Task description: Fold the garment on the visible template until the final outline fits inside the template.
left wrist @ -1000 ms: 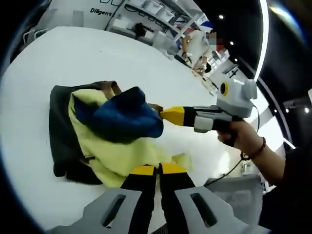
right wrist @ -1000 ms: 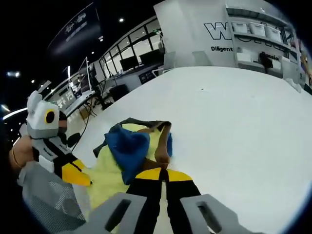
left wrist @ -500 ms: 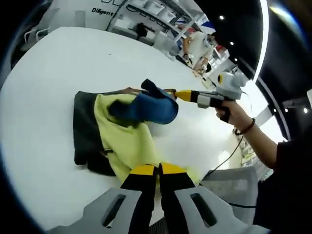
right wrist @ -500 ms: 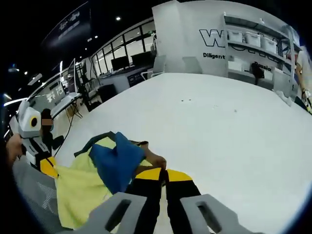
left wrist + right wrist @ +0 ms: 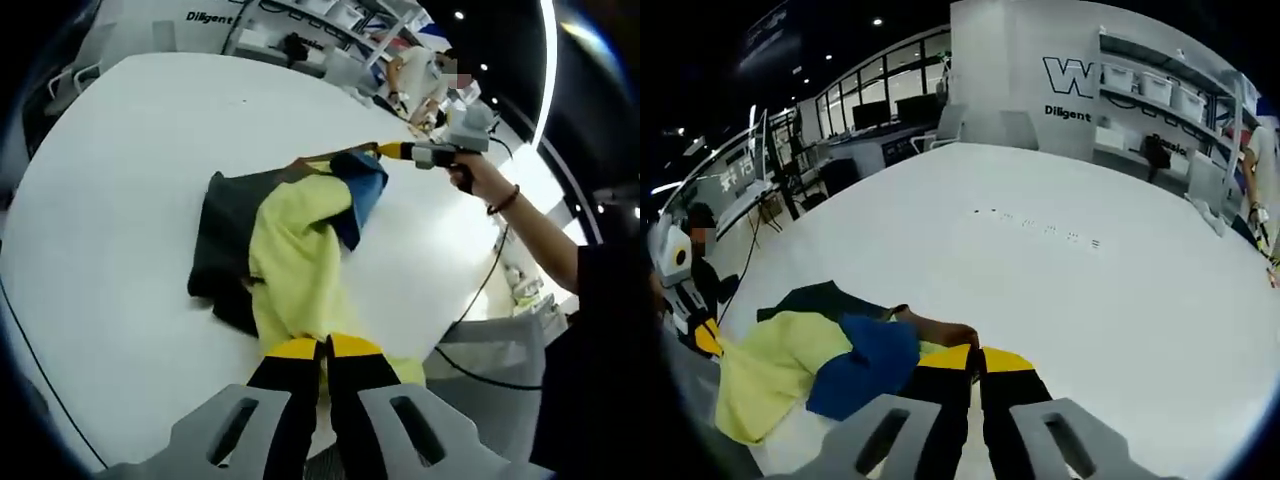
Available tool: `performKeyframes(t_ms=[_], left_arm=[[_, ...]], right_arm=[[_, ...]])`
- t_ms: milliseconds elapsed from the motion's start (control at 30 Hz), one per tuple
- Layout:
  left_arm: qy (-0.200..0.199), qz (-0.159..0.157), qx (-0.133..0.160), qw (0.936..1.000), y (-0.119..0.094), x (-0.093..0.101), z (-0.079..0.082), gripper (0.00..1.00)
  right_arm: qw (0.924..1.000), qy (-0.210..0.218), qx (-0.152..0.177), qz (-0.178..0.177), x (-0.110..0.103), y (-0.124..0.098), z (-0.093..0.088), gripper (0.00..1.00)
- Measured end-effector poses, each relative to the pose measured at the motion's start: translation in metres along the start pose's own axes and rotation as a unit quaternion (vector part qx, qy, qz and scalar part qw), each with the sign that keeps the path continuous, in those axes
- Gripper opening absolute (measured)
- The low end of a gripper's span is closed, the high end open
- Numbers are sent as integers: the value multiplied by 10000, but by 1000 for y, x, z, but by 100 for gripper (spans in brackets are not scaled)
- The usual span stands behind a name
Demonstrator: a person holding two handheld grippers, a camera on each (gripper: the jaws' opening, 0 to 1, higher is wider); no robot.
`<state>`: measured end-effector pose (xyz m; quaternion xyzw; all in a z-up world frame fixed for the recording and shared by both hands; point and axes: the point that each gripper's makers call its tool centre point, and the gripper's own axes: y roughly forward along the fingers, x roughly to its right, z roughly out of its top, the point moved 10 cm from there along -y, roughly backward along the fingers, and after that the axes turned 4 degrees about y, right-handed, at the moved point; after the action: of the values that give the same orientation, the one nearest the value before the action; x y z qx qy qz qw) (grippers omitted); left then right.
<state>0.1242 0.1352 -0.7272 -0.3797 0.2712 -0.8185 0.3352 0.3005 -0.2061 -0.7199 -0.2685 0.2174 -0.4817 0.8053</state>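
The crumpled yellow, blue and dark fabric garment [image 5: 295, 240] has been drawn out longer across the white table [image 5: 120, 150]; the right gripper [image 5: 385, 152] has been carried farther from the left gripper [image 5: 322, 348].

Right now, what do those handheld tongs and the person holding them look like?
Each pair of tongs has black jaws with yellow tips on a grey slotted base. The right tongs have a grey body with a black cable trailing from it. The person wears a dark sleeve and a beaded bracelet.
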Motion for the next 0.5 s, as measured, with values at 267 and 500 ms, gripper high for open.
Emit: performKeyframes(t_ms=[267, 500], left_arm=[[48, 164, -24, 9999, -6, -11, 0, 0], [49, 271, -99, 9996, -11, -19, -3, 0]], right_arm=[[9990, 37, 115, -437, 9, 10, 11, 0], [9980, 111, 110, -611, 11, 16, 11, 0]])
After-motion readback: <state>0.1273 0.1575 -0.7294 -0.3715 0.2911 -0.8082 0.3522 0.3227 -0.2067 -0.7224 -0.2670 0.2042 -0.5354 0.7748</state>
